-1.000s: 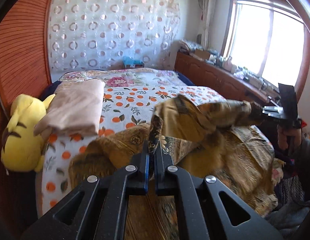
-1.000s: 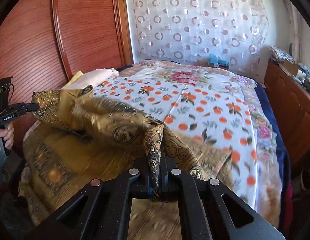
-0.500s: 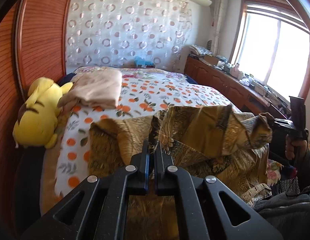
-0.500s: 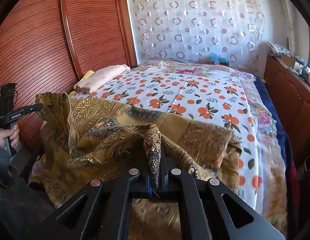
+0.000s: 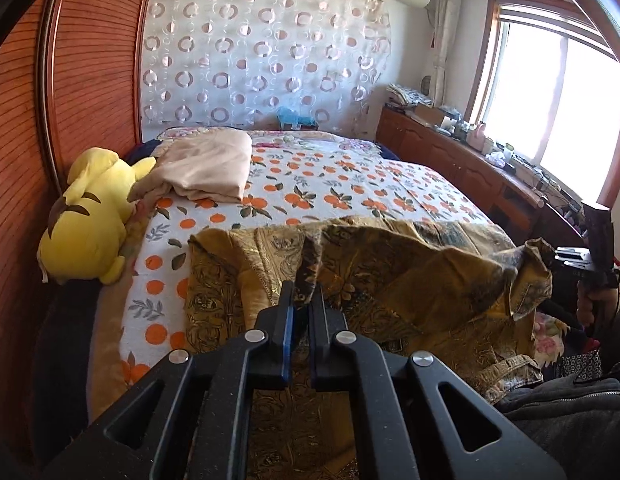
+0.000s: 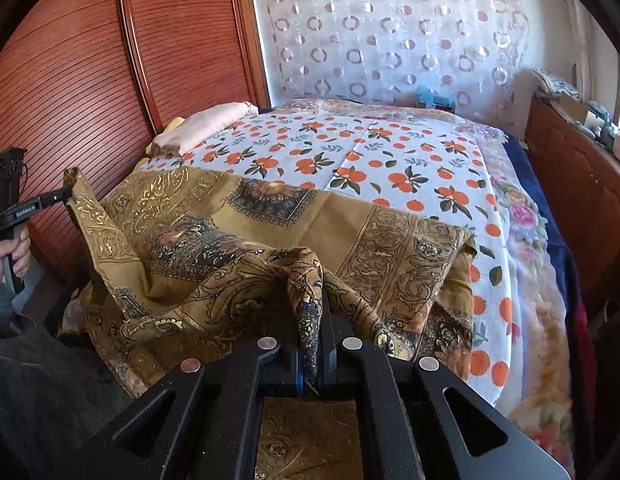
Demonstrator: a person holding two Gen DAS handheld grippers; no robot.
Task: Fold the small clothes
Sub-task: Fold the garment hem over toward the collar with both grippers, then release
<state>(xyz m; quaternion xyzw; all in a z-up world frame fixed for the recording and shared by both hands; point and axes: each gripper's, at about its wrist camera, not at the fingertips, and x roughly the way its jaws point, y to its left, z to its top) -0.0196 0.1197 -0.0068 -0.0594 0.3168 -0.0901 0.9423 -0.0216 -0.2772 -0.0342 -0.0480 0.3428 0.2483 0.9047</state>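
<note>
A golden-brown patterned cloth (image 5: pixel 410 280) lies spread over the near end of the bed; it also shows in the right wrist view (image 6: pixel 269 232). My left gripper (image 5: pixel 302 300) is shut on one corner of the cloth and holds it just above the bed. My right gripper (image 6: pixel 314 320) is shut on the opposite corner. In the left wrist view the right gripper (image 5: pixel 570 258) shows at the far right with cloth in it. In the right wrist view the left gripper (image 6: pixel 63 194) shows at the far left, pinching the cloth's raised corner.
The bed has an orange-print sheet (image 5: pixel 350 188). A folded beige cloth (image 5: pixel 205 168) and a yellow plush toy (image 5: pixel 89 216) lie at its left side by the red wooden wardrobe (image 6: pixel 109 60). A wooden cabinet (image 5: pixel 470 168) runs under the window.
Both grippers have pulled back toward the foot of the bed and apart, still holding the cloth. The bunched cloth has been drawn out flatter over the bed.
</note>
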